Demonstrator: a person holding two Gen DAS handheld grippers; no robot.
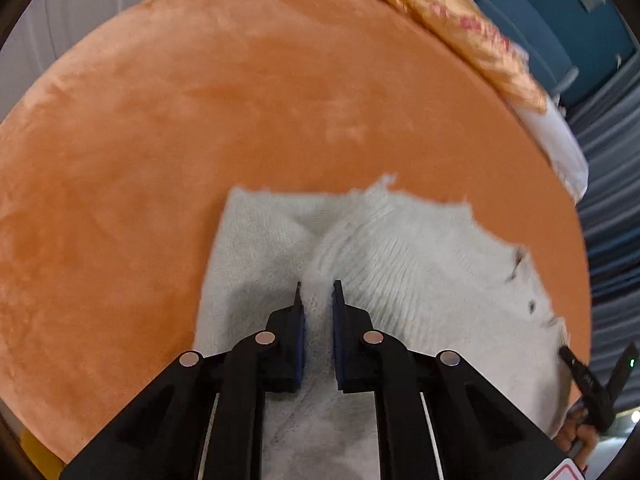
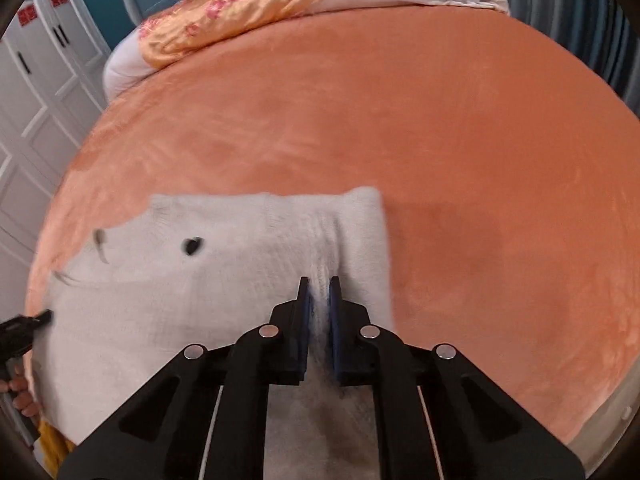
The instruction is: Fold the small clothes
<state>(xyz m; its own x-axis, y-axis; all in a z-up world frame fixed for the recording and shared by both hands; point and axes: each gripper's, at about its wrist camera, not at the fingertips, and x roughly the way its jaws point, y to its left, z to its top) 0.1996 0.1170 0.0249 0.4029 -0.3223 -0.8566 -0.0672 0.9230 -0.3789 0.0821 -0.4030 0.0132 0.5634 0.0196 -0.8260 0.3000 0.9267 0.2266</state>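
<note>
Item: one white knitted garment (image 1: 400,264), small, fuzzy, with a dark embroidered face motif (image 2: 193,245), spread on an orange plush bedspread (image 1: 240,100). In the left wrist view it is found in the lower centre and lower right of the frame; in the right wrist view, in the lower left and centre. Its long axis is laid across both frames, from side to side, with the far edge roughly straight and the near part passing under the tongs. Left tongs (image 1: 318,286): closed on a raised ridge of the knit near the garment's left end, the fabric being pinched between the blue pads. Right tongs (image 2: 319,282): closed likewise on a ridge near the right end, just inside the right-hand edge. Each end is thus held by the hand nearer to it, and the garment is stretched between the two; the coming fold is judged to depend on both held ends being carried together across the short axis. The right tongs are also glimpsed at the lower right edge of the left view, the left tongs at the lower left edge of the right view. Surroundings: a bed; a gold-and-pink patterned pillow (image 2: 240,8) on white bedding at the far side; white panelled wardrobe doors (image 2: 36,92) at upper left of the right view; a teal wall (image 1: 552,20); grey pleated curtains (image 1: 608,200).
</note>
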